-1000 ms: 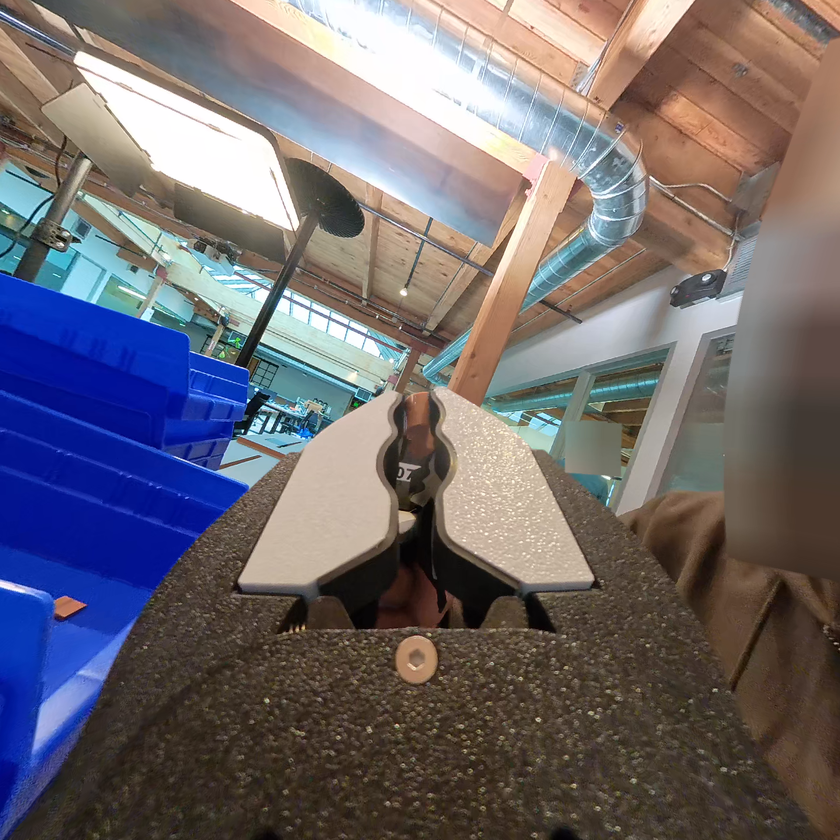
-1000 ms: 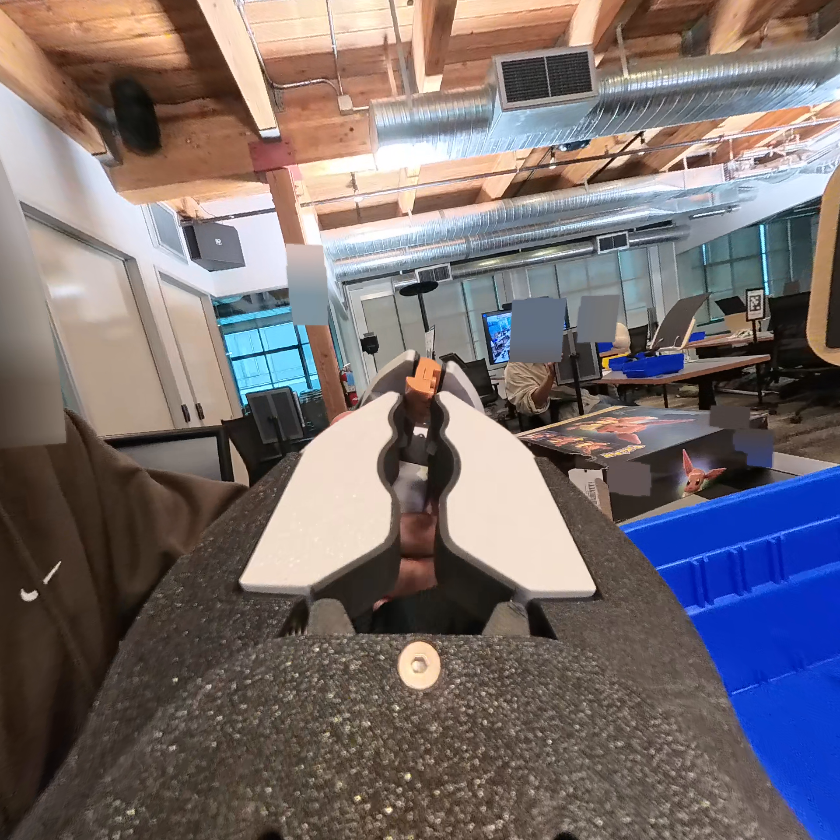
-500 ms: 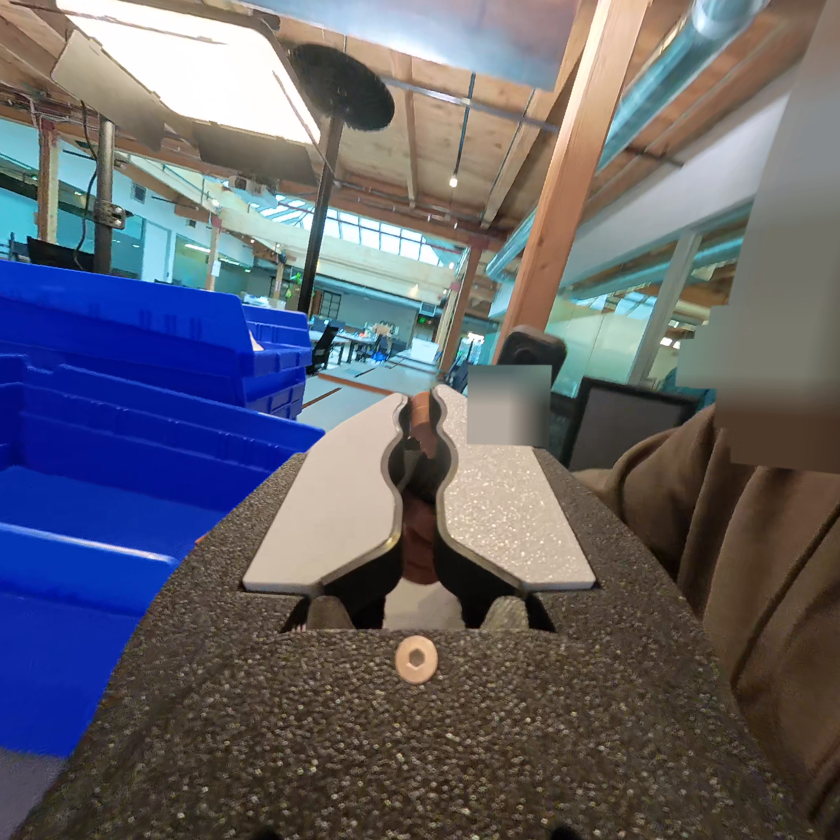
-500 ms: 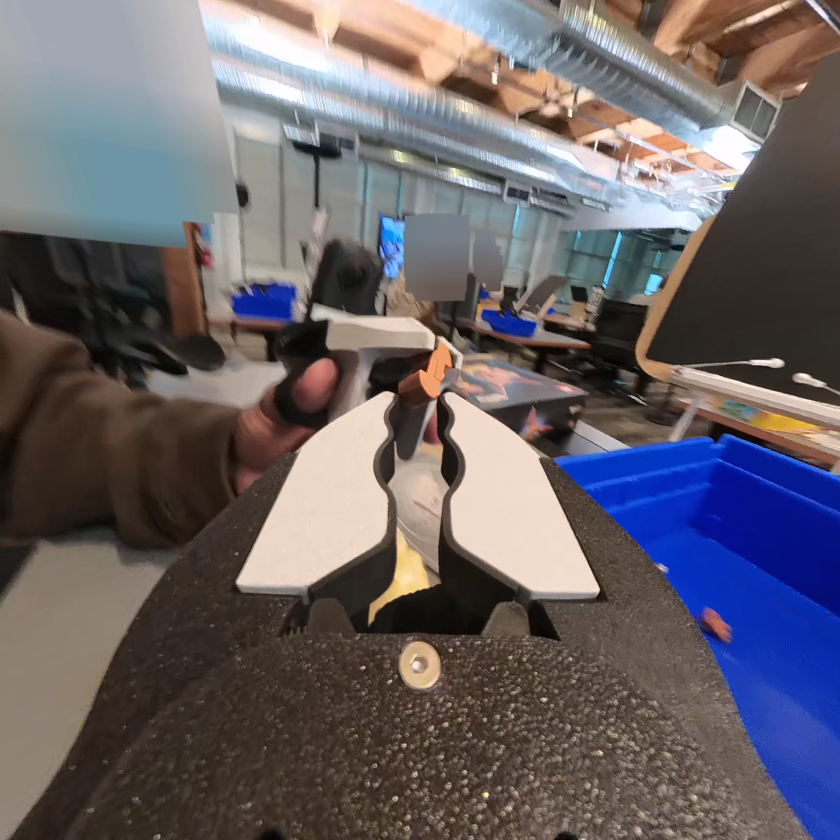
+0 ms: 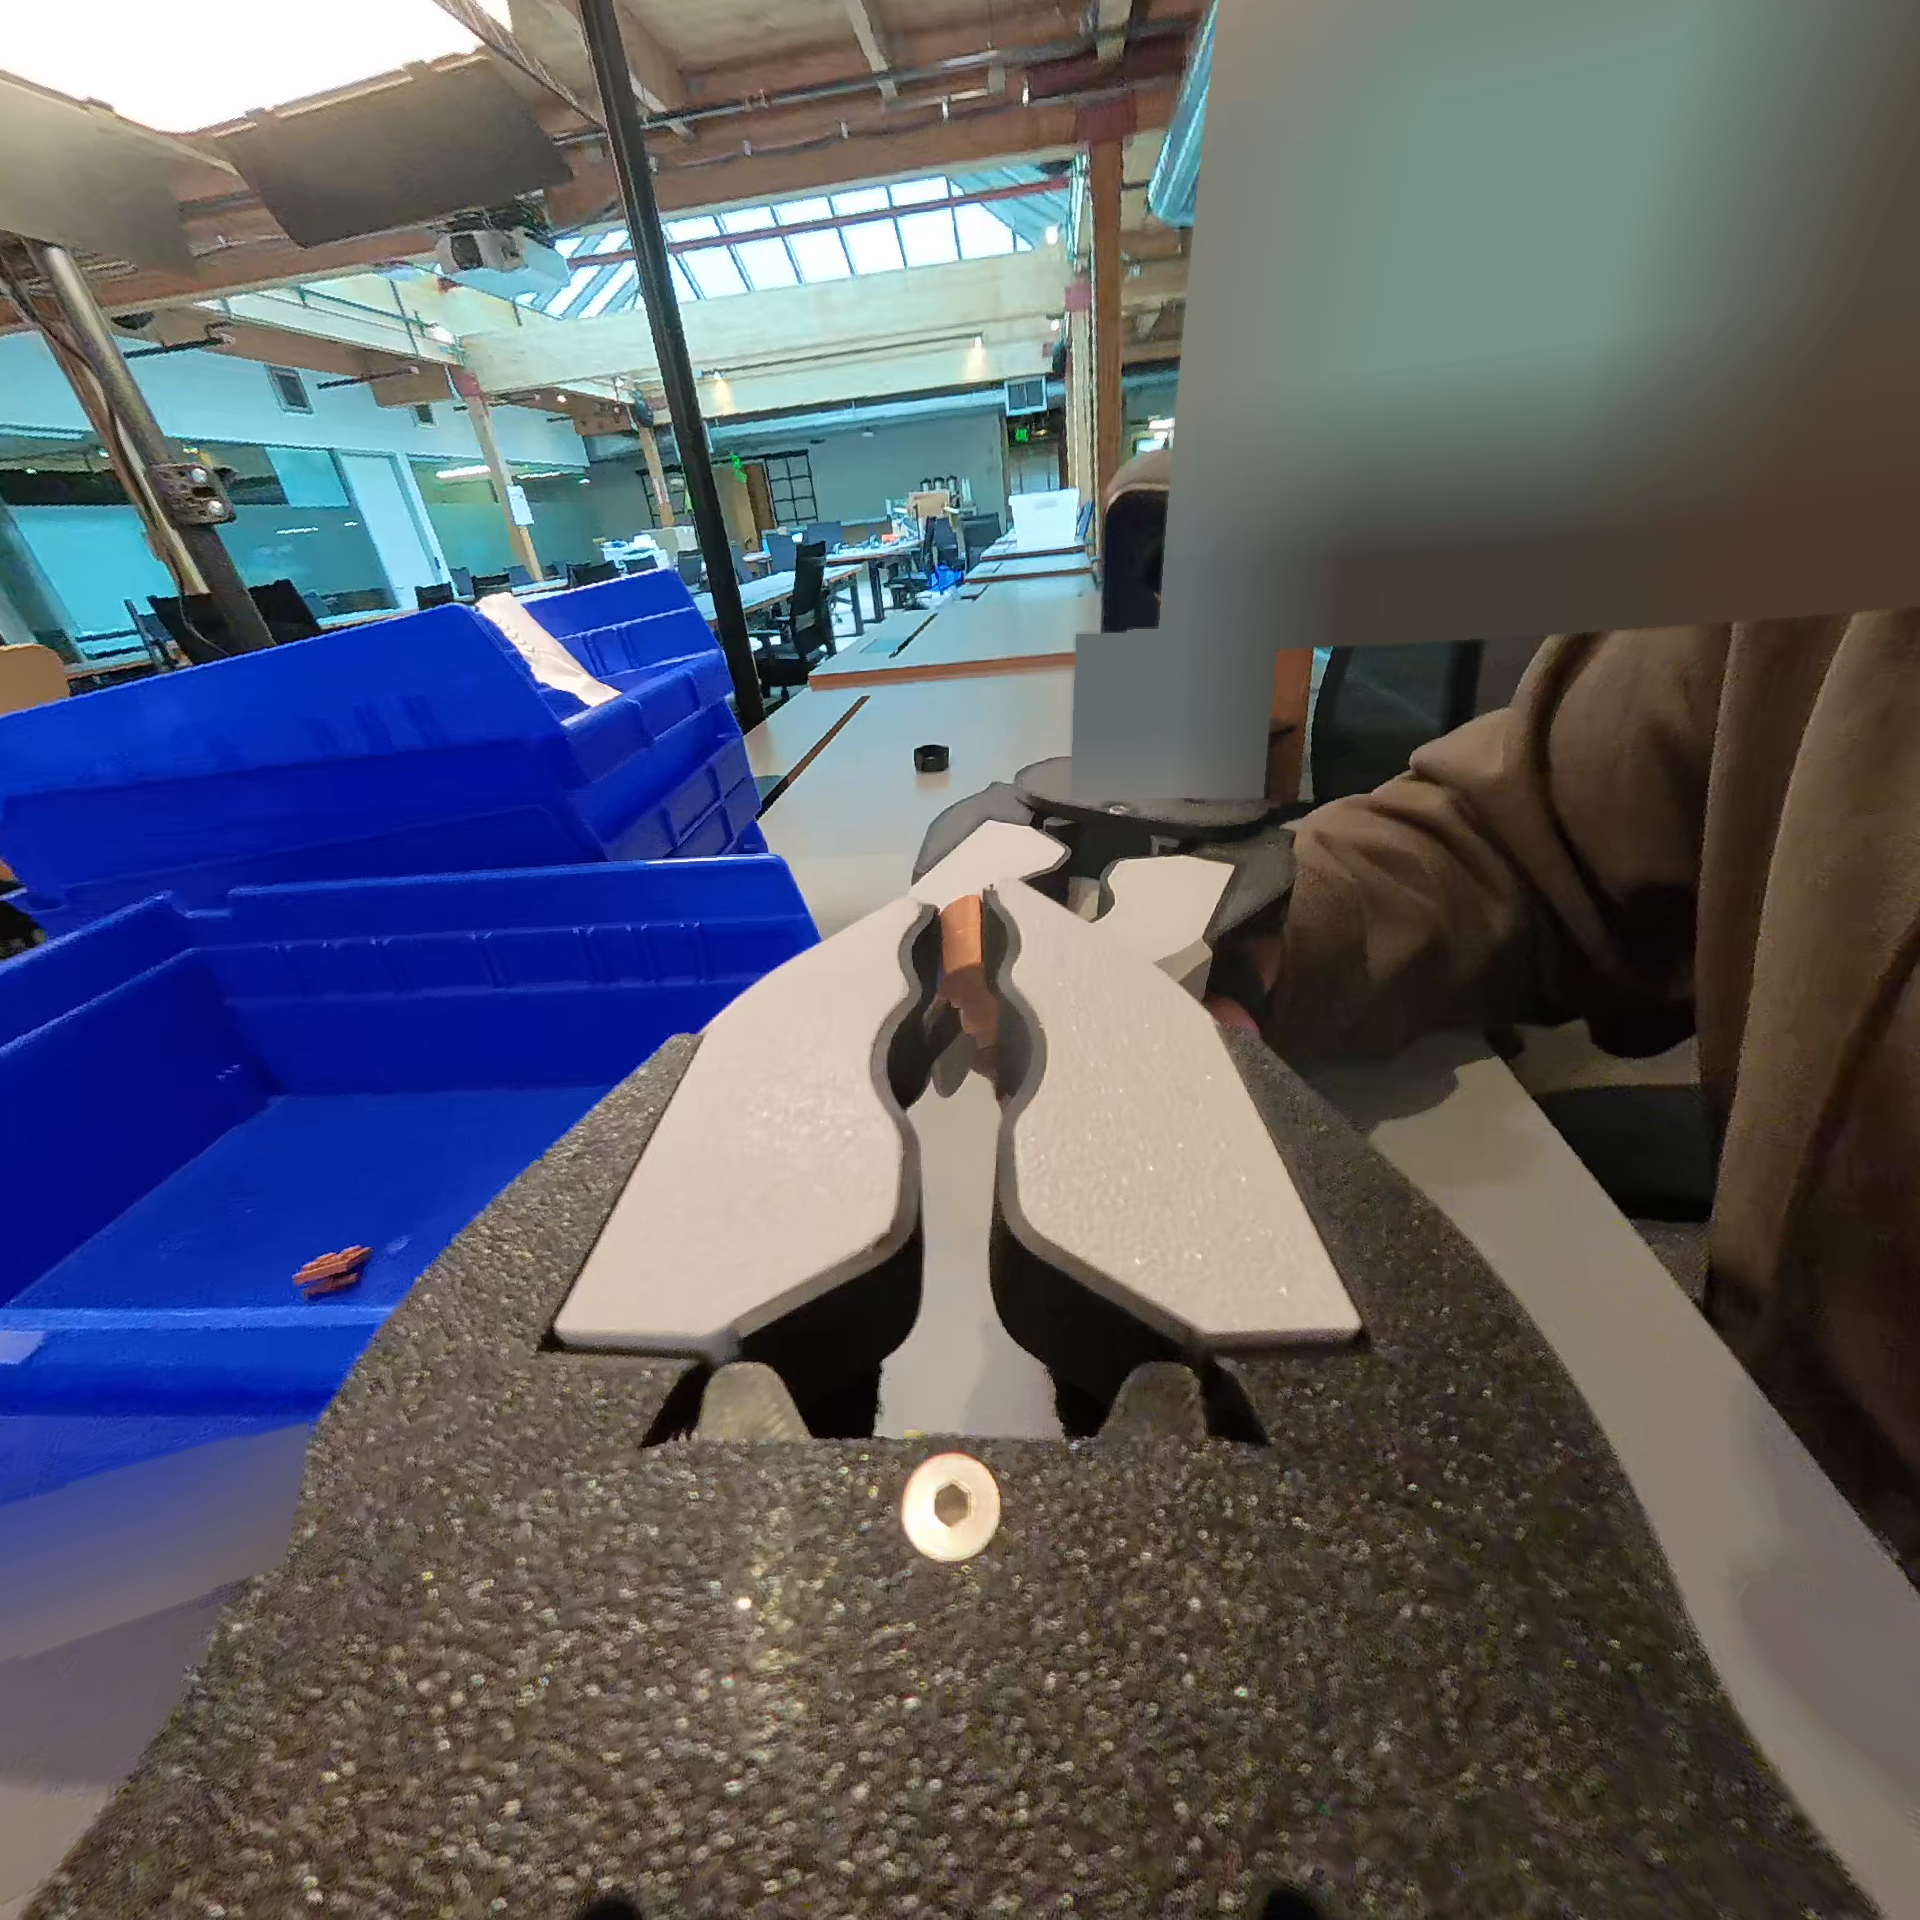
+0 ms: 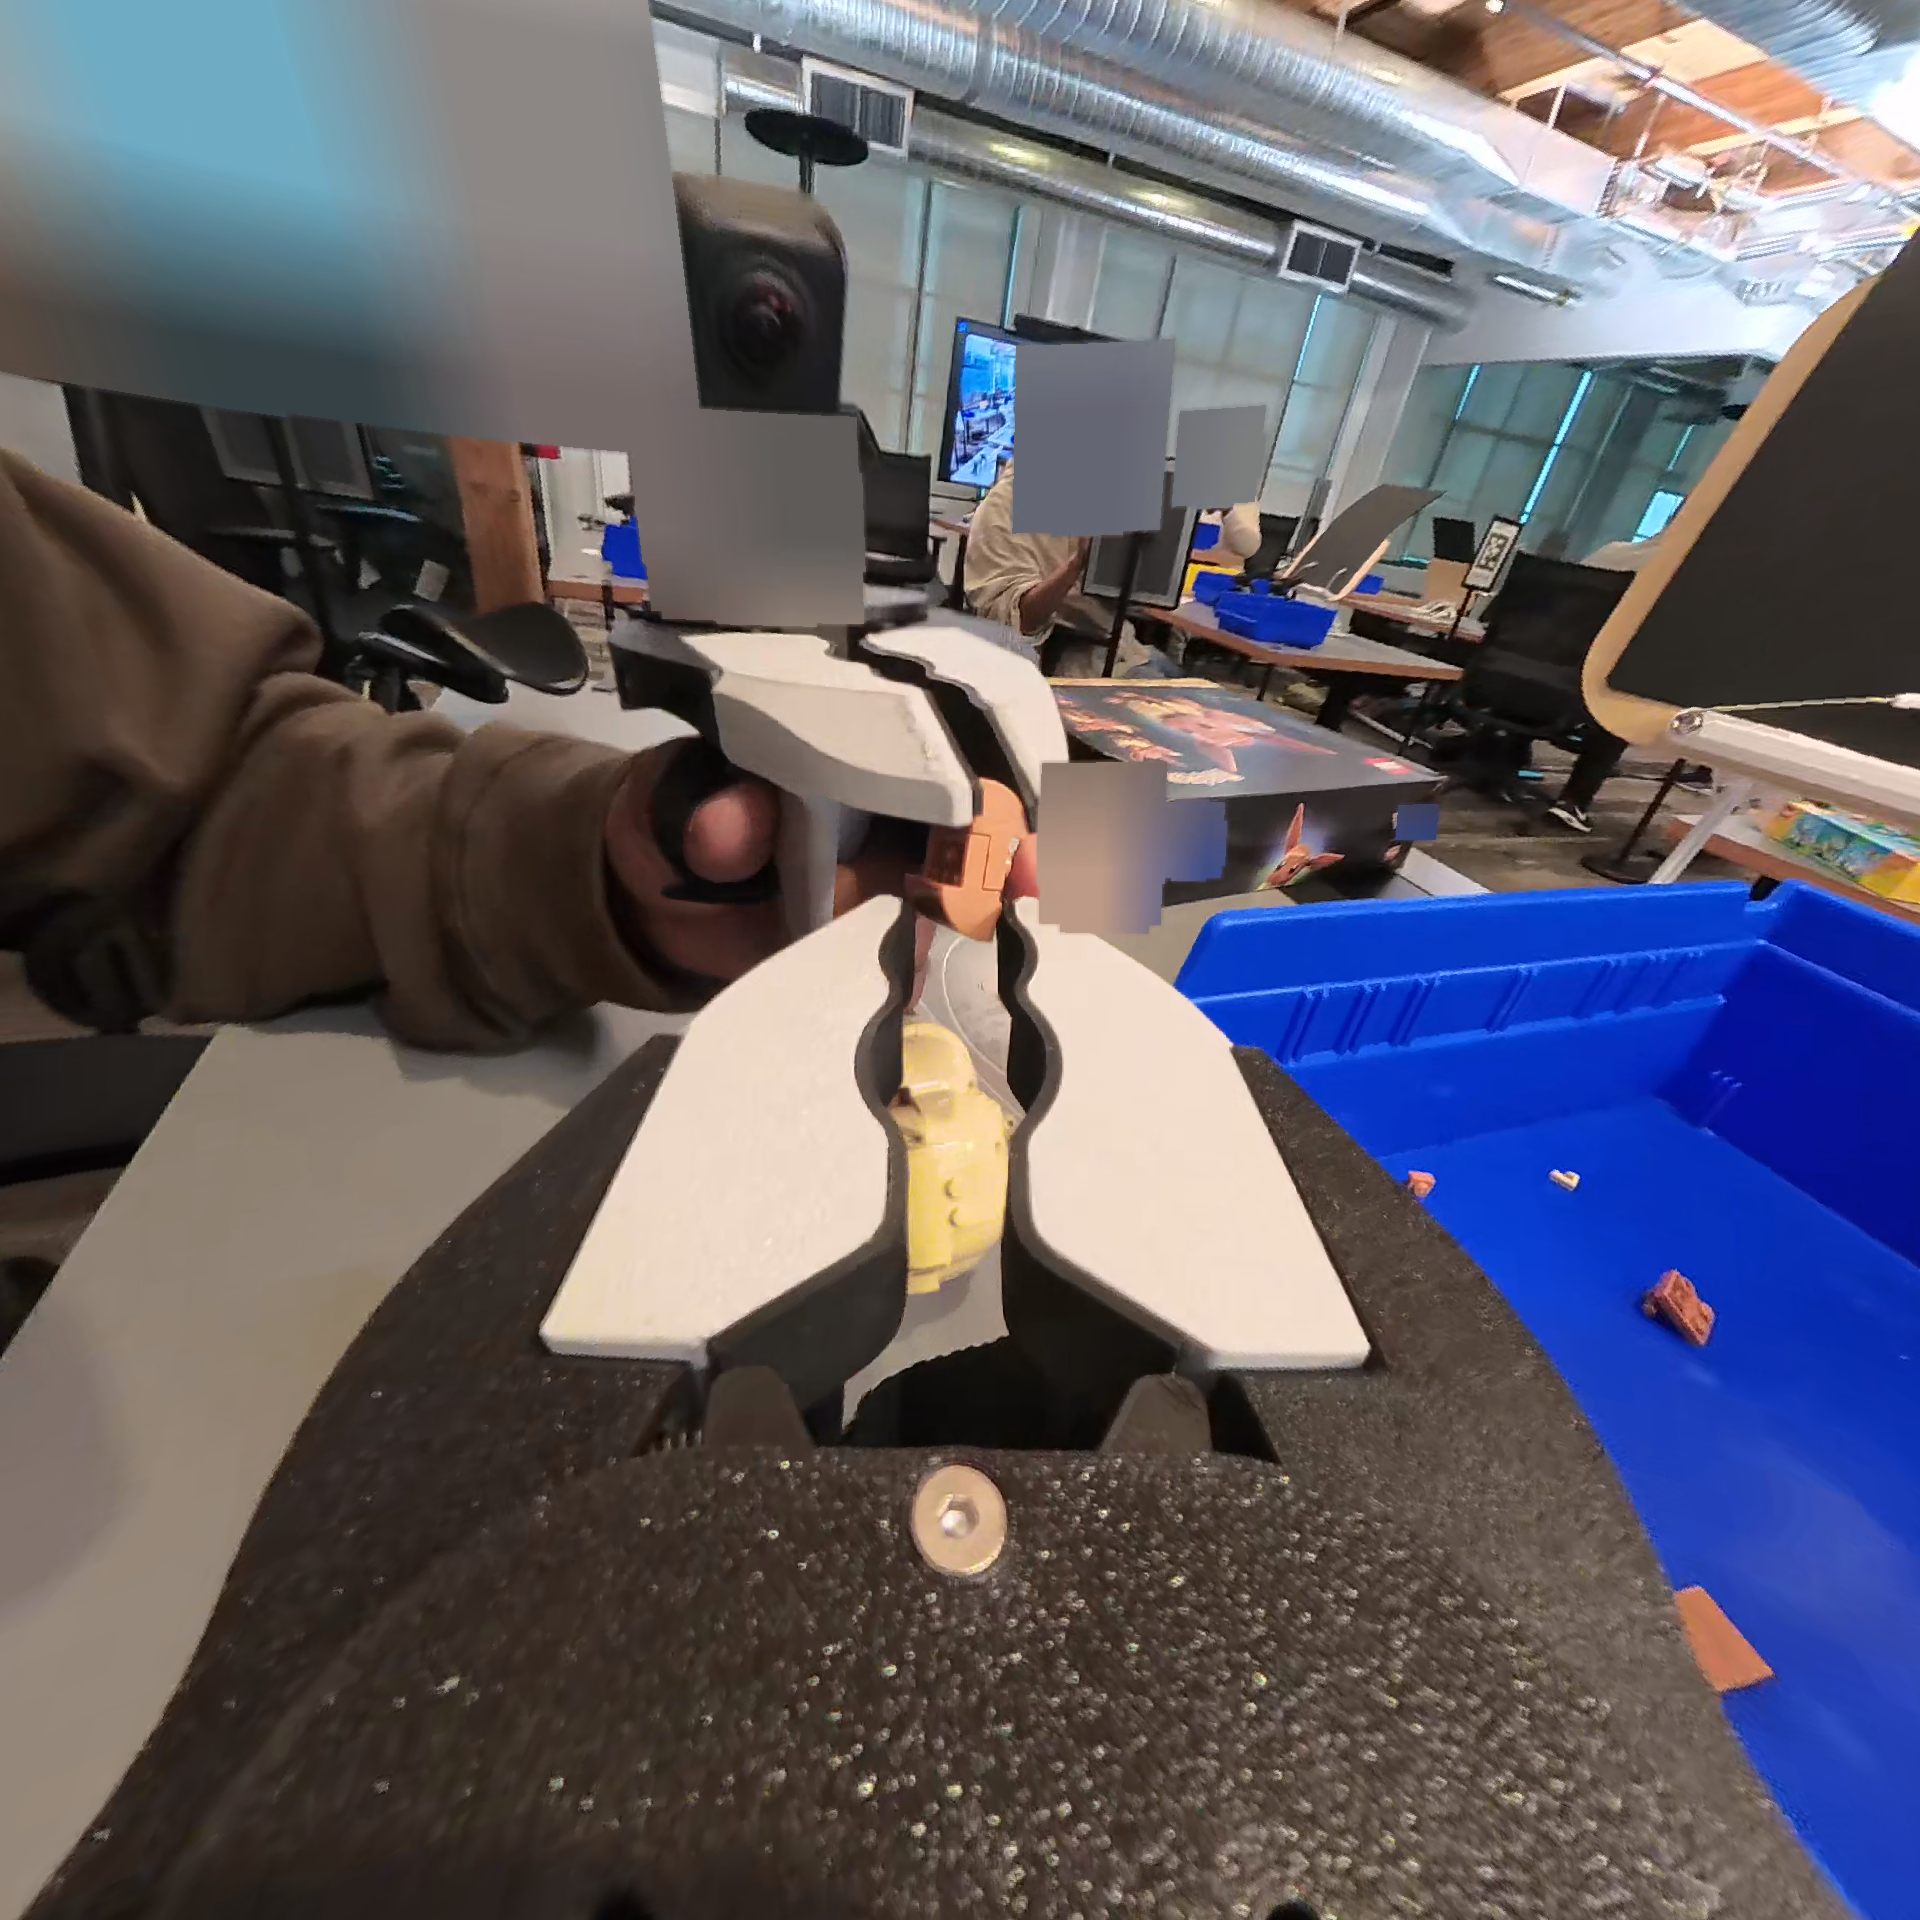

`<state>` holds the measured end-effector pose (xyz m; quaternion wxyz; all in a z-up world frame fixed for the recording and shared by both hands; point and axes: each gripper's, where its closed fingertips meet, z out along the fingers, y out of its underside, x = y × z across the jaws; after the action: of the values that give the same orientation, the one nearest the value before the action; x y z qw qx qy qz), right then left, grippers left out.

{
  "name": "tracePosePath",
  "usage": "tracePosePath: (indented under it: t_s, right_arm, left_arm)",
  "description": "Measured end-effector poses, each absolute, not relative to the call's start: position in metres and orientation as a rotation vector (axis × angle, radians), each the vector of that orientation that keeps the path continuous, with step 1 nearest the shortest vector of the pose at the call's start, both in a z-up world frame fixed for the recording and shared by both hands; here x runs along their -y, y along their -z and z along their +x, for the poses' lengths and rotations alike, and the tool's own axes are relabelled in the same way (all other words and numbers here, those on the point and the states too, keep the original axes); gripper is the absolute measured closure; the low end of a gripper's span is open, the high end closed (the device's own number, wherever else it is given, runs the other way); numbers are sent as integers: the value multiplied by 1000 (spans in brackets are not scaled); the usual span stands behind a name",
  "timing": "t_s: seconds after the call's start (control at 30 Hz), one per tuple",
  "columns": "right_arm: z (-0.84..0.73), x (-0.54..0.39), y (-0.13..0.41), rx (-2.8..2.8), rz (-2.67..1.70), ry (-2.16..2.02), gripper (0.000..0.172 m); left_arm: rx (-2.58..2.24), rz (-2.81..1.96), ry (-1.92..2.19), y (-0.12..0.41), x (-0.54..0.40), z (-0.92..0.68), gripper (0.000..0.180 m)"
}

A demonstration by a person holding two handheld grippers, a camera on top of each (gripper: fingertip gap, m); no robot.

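Observation:
In the left wrist view my left gripper [image 5: 961, 940] is shut on a small orange-brown brick piece [image 5: 964, 966] that stands upright between its tips. My right gripper [image 5: 1091, 883] meets it tip to tip just beyond. In the right wrist view my right gripper [image 6: 951, 920] closes on the lower end of the same orange-brown brick piece [image 6: 977, 868]. The left gripper [image 6: 966, 769] comes in from the upper left and pinches its upper end. A pale yellow brick-built object [image 6: 951, 1164] lies on the grey table [image 6: 260, 1195] below my right fingers.
A blue bin [image 6: 1558, 997] with a few small brown pieces [image 6: 1678, 1307] stands to the right. More blue bins [image 5: 416, 935] are stacked to the left, one holding a brown piece [image 5: 332, 1270]. A printed box [image 6: 1247, 748] lies beyond. The person's brown sleeve [image 5: 1558, 883] is close.
Both views swung down from the ceiling to the table. The two grippers came together tip to tip at the brick piece. The right fingers stand slightly wider apart than a second ago.

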<state>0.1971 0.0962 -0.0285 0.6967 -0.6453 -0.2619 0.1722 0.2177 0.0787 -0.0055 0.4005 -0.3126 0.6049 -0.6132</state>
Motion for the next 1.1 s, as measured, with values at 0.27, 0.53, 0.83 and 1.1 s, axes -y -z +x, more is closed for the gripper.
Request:
tracePosePath:
  t_s: [0.27,0.53,0.83,1.1]
  right_arm:
    - [196,-88,34,650,-1431,-349,160]
    - [193,-81,32,671,-1383,-381,172]
    - [214,-91,36,606,-1421,-278,172]
    - [217,-94,57,649,-1487,-245,172]
  left_arm:
    - [-1620,-725,1468,9,-66,215,172]
    - [-1596,-818,1631,8,-70,215,173]
    - [-1497,-855,1535,3,-82,221,175]
    - [-1272,-871,1500,-21,-126,209,177]
